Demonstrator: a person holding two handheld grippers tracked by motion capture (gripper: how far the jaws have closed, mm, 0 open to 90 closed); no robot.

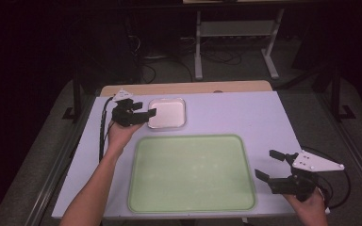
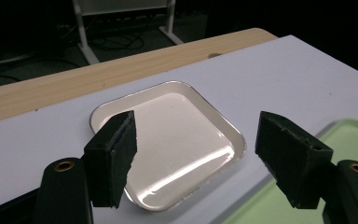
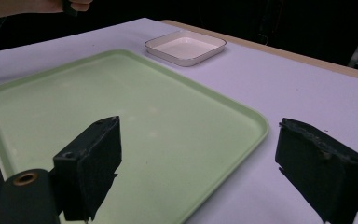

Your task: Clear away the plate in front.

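Note:
A small white square dish lies empty at the back of the white table, just beyond a large empty green tray. My left gripper hovers at the dish's left edge, open, nothing between its jaws. In the left gripper view the dish sits between and below the two black jaws of the left gripper. My right gripper is open and empty just off the tray's right edge. The right gripper view looks past the right gripper across the tray to the dish.
The white table top ends in a wooden strip at the back. A metal stand and cables lie on the dark floor beyond. Black cables trail from both grippers near the table's left and right edges.

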